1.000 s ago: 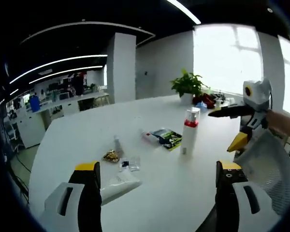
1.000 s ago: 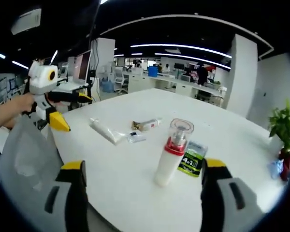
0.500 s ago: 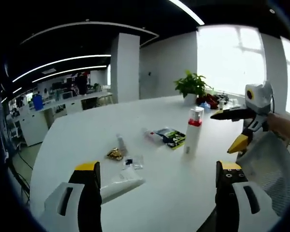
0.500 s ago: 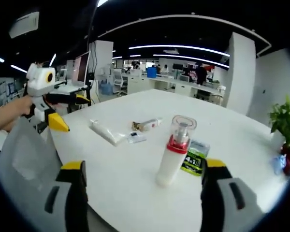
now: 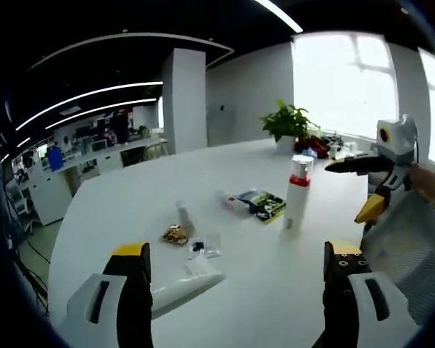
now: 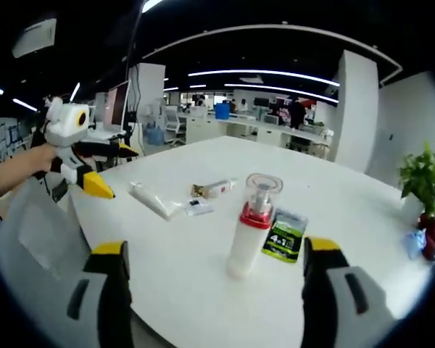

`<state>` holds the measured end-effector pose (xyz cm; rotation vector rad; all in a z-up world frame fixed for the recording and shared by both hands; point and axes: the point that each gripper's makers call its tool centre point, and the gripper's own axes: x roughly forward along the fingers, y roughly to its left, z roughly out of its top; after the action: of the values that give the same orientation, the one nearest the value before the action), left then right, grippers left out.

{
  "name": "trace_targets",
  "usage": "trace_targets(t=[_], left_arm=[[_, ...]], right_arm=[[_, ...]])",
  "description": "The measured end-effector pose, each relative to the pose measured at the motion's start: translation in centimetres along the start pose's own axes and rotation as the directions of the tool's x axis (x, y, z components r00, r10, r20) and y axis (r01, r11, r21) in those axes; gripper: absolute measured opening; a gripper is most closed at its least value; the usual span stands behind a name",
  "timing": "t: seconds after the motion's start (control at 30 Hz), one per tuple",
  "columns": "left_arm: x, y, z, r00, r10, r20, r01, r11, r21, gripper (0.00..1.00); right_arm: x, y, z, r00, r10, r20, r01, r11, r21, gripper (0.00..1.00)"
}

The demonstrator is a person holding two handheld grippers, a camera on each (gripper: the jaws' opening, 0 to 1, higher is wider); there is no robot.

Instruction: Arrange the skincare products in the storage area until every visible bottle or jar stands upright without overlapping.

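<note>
Two grippers hovering over a white table (image 6: 203, 283) of skincare items
Left gripper (image 5: 235, 250) and right gripper (image 6: 214, 246) are both gaping, grasping nothing; pump bottle (image 6: 251, 225) is standing upright mid-table beside a flat sachet (image 6: 284, 236), squeeze tube (image 6: 151, 199) lying nearby

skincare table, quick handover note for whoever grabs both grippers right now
Left gripper: open, holding nothing, above the near edge of the white table.
Right gripper: open, holding nothing, aimed at the pump bottle.
Done: the pump bottle with the red collar stands upright, next to the green sachet.
Left: the white tube lies flat, the small bottle lies on its side beside a gold-wrapped item, and a small clear packet lies flat between them. Nothing overlaps as far as I can tell.
</note>
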<state>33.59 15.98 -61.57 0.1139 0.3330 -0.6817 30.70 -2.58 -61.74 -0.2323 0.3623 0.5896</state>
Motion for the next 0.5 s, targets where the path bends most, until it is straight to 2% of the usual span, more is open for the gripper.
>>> trace_targets(t=[0.23, 0.5], left_arm=[[0.9, 1.2, -0.7, 0.998, 0.005, -0.056, -0.003, 1.000, 0.028, 0.96], [1.6, 2.7, -1.7, 0.988, -0.009, -0.154, 0.026, 0.993, 0.111, 0.94]], right_arm=[[-0.1, -0.4, 0.0, 1.000, -0.005, 0.017, 0.005, 1.000, 0.022, 1.00], [0.1, -0.2, -0.6, 1.000, 0.009, 0.003, -0.009, 1.000, 0.022, 1.00]])
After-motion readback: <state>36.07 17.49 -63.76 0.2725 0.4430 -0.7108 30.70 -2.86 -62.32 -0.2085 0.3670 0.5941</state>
